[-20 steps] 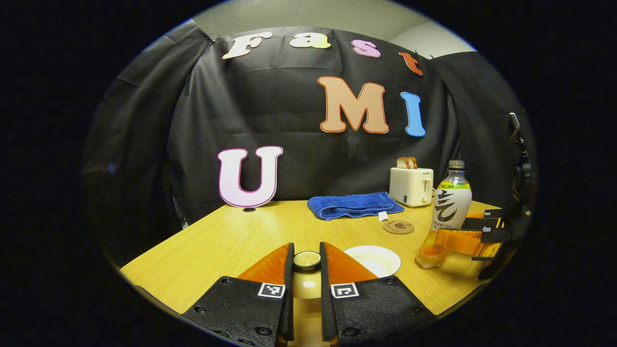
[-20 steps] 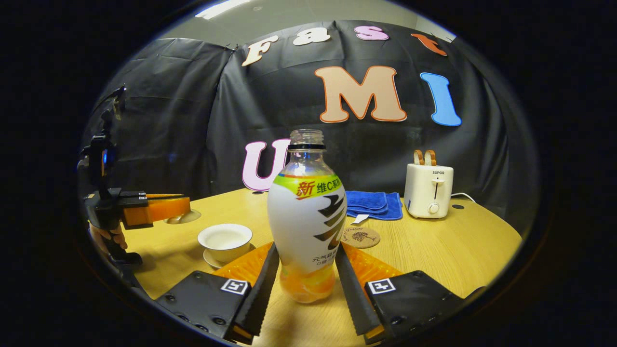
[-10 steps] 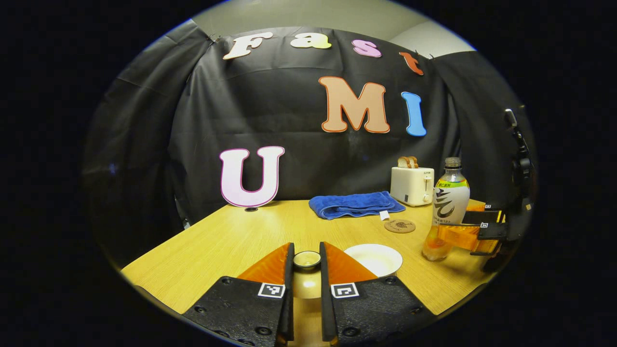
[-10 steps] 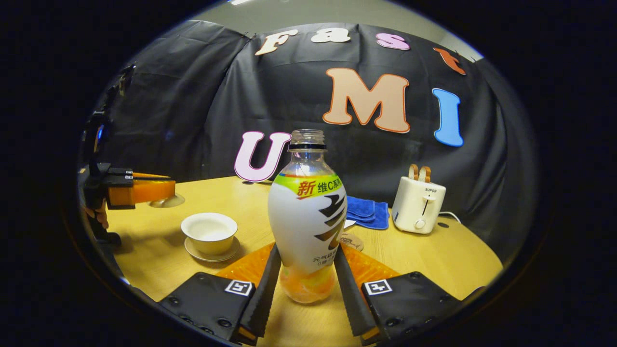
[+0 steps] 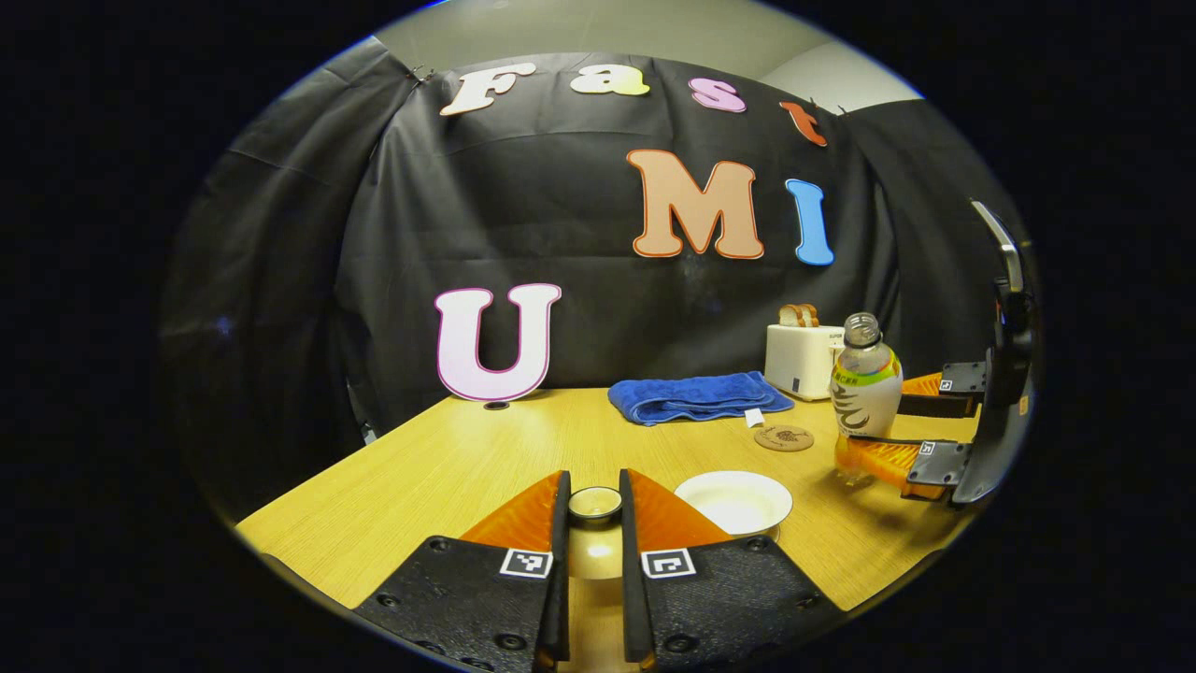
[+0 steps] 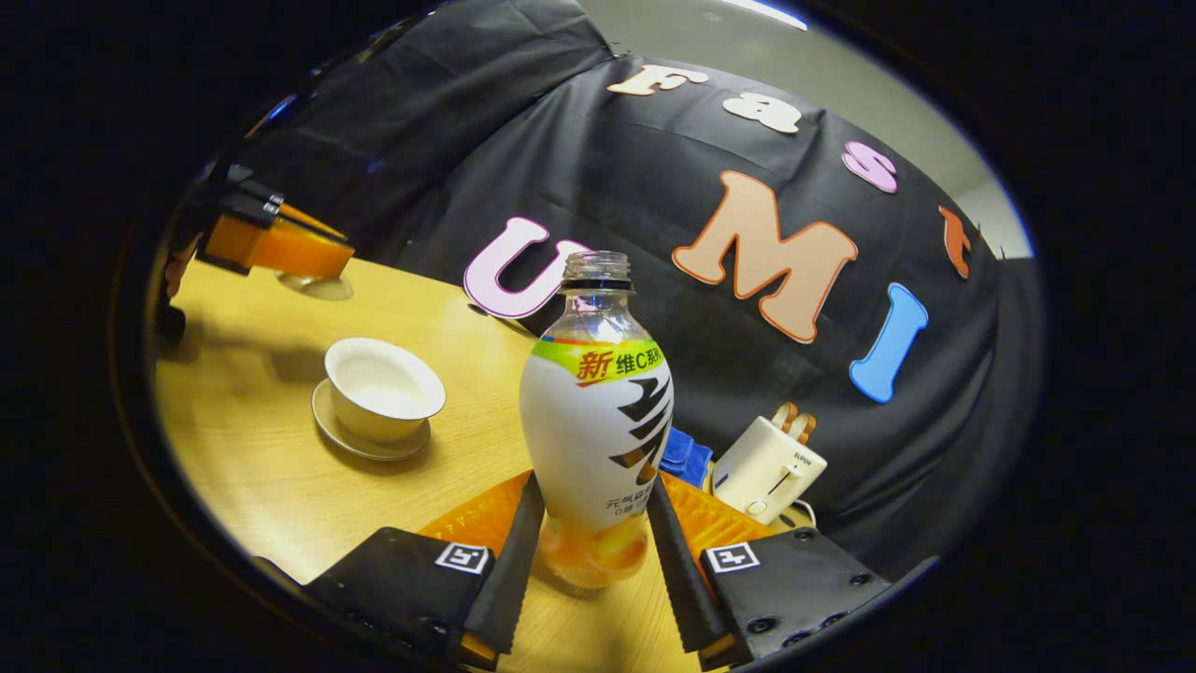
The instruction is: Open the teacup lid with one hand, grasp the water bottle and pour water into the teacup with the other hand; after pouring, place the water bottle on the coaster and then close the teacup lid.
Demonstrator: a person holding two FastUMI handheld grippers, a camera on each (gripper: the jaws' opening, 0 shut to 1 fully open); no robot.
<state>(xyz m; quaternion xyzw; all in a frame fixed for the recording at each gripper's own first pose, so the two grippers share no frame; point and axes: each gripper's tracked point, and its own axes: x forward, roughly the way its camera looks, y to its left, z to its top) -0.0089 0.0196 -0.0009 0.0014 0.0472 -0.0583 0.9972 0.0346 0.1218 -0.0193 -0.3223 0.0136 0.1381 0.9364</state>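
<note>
Fingers of the right gripper [image 6: 590, 551] press on both sides of the water bottle [image 6: 595, 421], low on its body, with the uncapped neck pointing up in the right gripper view and the table [image 6: 262, 449] slanting behind it. In the left gripper view that bottle leans left above the wood, near the coaster [image 5: 784, 437]. The left gripper [image 5: 594, 509] is closed narrowly on the knob of the teacup lid [image 5: 595, 505], held off the table. To its right the open teacup [image 5: 733, 500] sits on its saucer [image 6: 370, 441]. Farther back lie a blue towel [image 5: 696, 397] and a white toaster [image 5: 800, 360] against the booth's wall.
</note>
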